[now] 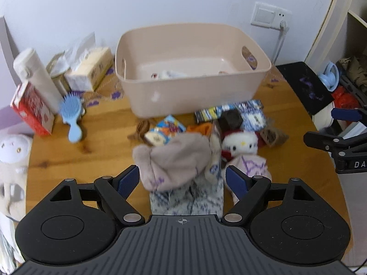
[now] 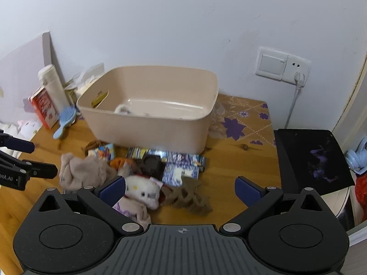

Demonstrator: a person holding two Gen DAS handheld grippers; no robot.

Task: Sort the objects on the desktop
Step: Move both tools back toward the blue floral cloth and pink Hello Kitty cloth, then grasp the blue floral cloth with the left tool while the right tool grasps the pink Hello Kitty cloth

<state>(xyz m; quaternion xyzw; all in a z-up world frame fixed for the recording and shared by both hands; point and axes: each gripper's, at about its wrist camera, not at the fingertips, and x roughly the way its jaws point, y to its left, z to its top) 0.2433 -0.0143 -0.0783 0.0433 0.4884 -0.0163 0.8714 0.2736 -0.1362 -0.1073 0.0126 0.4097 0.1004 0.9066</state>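
A beige plastic bin (image 1: 192, 91) stands at the back of the wooden table (image 1: 80, 155), with a few small items inside. A pile lies in front of it: a grey-pink plush (image 1: 174, 160), a white cat plush (image 1: 239, 145), blue patterned boxes (image 1: 229, 111), a colourful snack pack (image 1: 165, 130) and a brown woven piece (image 2: 190, 197). My left gripper (image 1: 182, 180) is open, its fingers on either side of the grey-pink plush. My right gripper (image 2: 180, 190) is open above the cat plush (image 2: 143, 190) and the brown piece. The bin also shows in the right wrist view (image 2: 149, 112).
At the left stand a white bottle (image 1: 34, 75), a red box (image 1: 32, 110), a blue hairbrush (image 1: 72, 114) and a tissue pack (image 1: 89, 68). A white plush (image 1: 11, 149) sits at the left edge. A black pad (image 2: 314, 160) lies on the right.
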